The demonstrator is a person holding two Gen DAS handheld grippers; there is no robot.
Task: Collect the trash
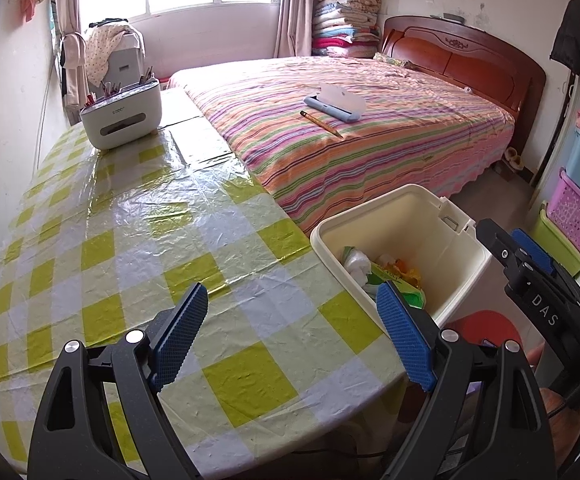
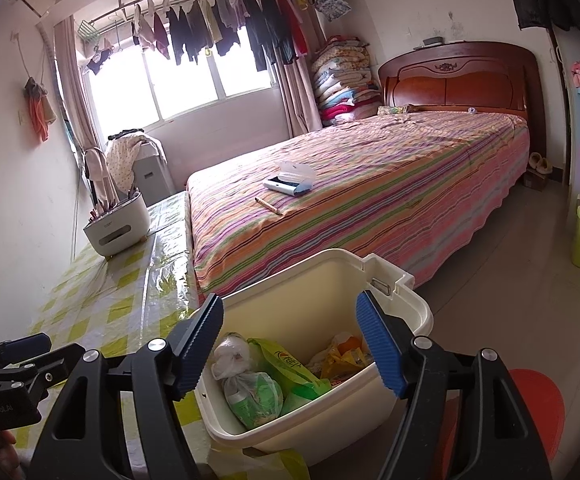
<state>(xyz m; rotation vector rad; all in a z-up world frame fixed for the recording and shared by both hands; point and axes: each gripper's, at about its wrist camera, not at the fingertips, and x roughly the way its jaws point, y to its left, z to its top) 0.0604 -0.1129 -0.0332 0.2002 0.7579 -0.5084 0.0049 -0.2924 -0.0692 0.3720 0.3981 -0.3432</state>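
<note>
Cream bin (image 2: 414, 312), lower centre, already holds bagged trash (image 2: 249, 392); checked worktop (image 1: 129, 248) shows no litter. Left gripper (image 1: 290, 344) and right gripper (image 2: 294, 348): jaws apart, empty.

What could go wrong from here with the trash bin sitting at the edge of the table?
1. The cream bin stands beside the table edge; a nudge from the open right gripper above it might tip it and spill the wrappers.
2. The left gripper hovers open and empty over the slick plastic tablecloth; dragging a finger could bunch it and shift the white organizer.
</note>
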